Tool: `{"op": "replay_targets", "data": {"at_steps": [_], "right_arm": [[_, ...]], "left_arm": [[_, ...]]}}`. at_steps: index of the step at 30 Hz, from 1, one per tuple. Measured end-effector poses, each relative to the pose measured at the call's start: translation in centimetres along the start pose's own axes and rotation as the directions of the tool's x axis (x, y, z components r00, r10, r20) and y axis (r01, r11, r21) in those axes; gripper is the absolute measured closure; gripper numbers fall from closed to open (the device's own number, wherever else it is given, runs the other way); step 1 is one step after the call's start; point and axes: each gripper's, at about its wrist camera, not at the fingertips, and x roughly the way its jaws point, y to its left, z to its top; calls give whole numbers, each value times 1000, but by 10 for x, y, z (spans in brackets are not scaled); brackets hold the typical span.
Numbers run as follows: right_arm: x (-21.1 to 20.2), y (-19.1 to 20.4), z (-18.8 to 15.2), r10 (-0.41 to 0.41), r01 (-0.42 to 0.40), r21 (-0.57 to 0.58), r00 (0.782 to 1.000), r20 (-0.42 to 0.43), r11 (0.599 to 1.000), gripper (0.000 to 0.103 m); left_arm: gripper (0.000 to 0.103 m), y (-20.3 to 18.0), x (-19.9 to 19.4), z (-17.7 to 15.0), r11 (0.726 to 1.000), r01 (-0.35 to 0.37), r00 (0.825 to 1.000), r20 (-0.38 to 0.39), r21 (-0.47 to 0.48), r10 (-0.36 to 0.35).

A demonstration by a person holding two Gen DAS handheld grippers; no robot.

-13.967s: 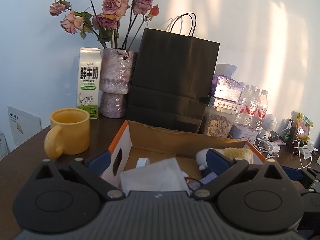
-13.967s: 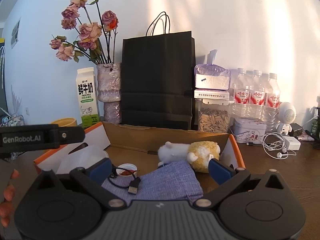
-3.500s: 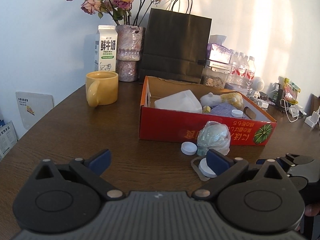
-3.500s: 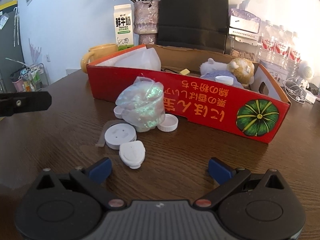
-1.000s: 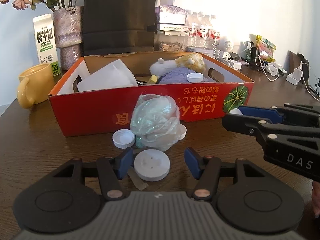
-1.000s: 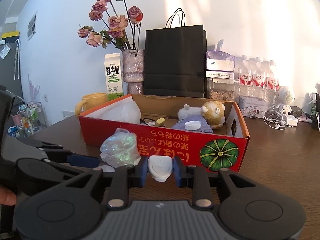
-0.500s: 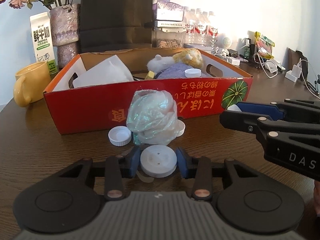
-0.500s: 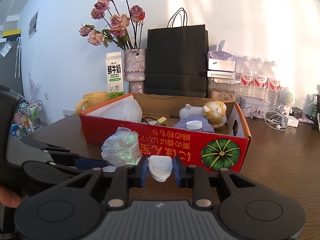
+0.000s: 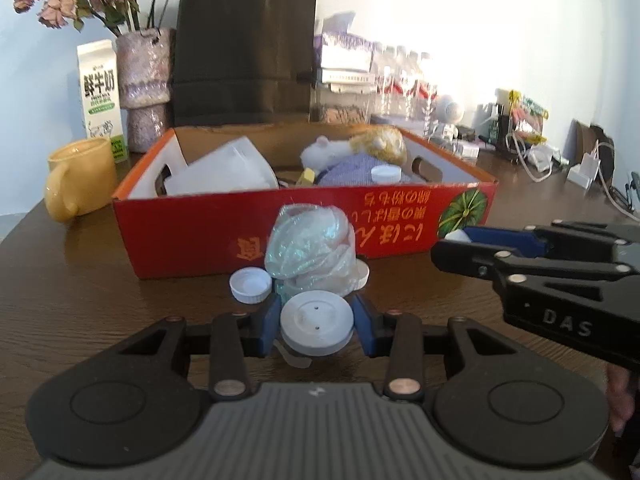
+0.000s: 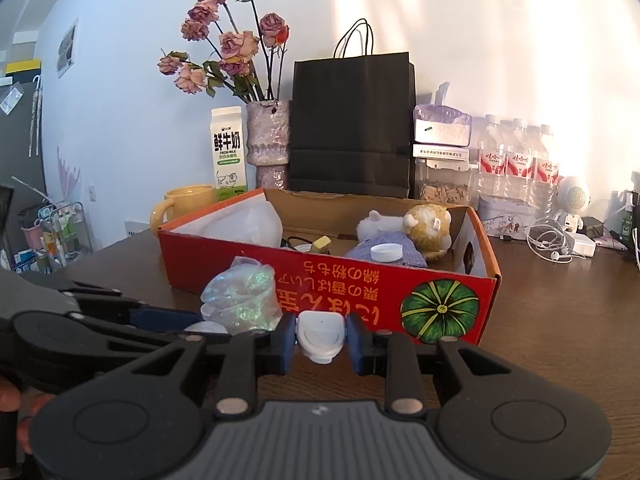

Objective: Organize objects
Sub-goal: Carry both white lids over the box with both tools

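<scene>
Left wrist view shows your left hand-held gripper (image 9: 317, 323) with its blue pads pressed on either side of a round white disc (image 9: 316, 323), the jaws having just closed onto it; it sits low over the brown counter (image 9: 80, 300), just in front of a crumpled iridescent plastic bag (image 9: 310, 250). Beside that bag lies a white bottle cap (image 9: 250, 286), and behind it stands the red cardboard box (image 9: 192, 236), holding a plush toy (image 9: 376, 145) and a blue cloth (image 9: 352, 170). Your right hand-held gripper (image 10: 320, 338) is clamped narrowly on a small white lidded piece (image 10: 321, 335), in front of the box's red wall. A yellow mug (image 9: 78, 174) stands left of the box.
</scene>
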Motion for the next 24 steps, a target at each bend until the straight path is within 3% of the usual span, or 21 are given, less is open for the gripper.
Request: {"op": "replay_targets", "data": {"at_steps": [13, 24], "right_arm": [[0, 1, 21, -43, 44, -15, 998, 54, 999, 77], [29, -12, 67, -115, 116, 5, 983, 143, 993, 77]], "left_arm": [[63, 7, -28, 42, 999, 20, 985, 169, -31, -15], [63, 7, -5, 91, 997, 33, 965, 263, -76, -12]]}}
